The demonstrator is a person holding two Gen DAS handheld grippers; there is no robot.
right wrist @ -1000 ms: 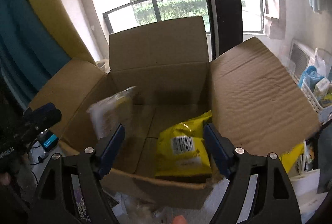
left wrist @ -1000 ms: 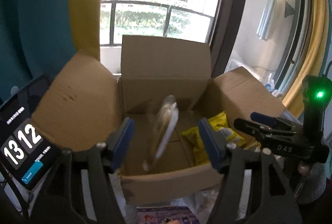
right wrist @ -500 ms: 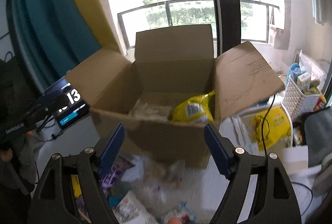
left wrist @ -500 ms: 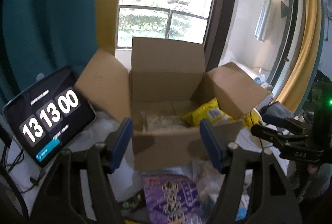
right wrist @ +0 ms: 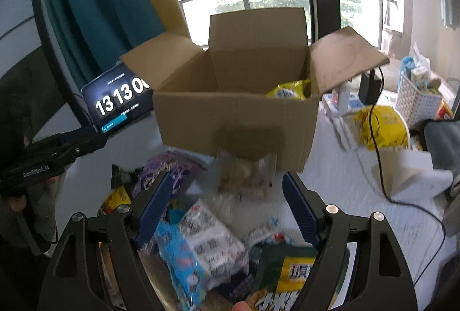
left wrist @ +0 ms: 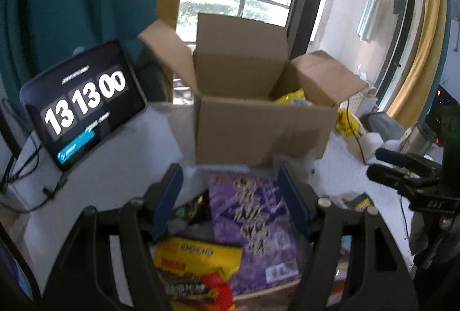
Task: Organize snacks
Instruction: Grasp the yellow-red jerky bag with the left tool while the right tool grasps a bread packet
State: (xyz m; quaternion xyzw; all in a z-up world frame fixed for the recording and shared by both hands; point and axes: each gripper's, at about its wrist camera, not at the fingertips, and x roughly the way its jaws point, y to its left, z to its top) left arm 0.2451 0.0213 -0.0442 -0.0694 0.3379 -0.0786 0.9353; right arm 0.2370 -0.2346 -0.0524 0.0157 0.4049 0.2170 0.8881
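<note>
The left tool (left wrist: pixel 230 196) tilts downward over the near pile, jaws apart with nothing clamped; a purple bag (left wrist: pixel 253 224) lies on the bench (left wrist: pixel 115 167) below the gap, a yellow pack (left wrist: pixel 198 262) nearer. The right tool (right wrist: pixel 224 196) slopes down likewise, jaws wide and empty, above a clear bag (right wrist: pixel 244 175) and a blue-white pack (right wrist: pixel 198 247). Beyond both stands the open box (right wrist: pixel 235 115), a yellow bag (right wrist: pixel 290 89) at its right inside. A tablet (left wrist: pixel 83 101) sits far left.

Left gripper (left wrist: pixel 230 196) and right gripper (right wrist: pixel 224 201), both wide apart, empty, angled downward.
</note>
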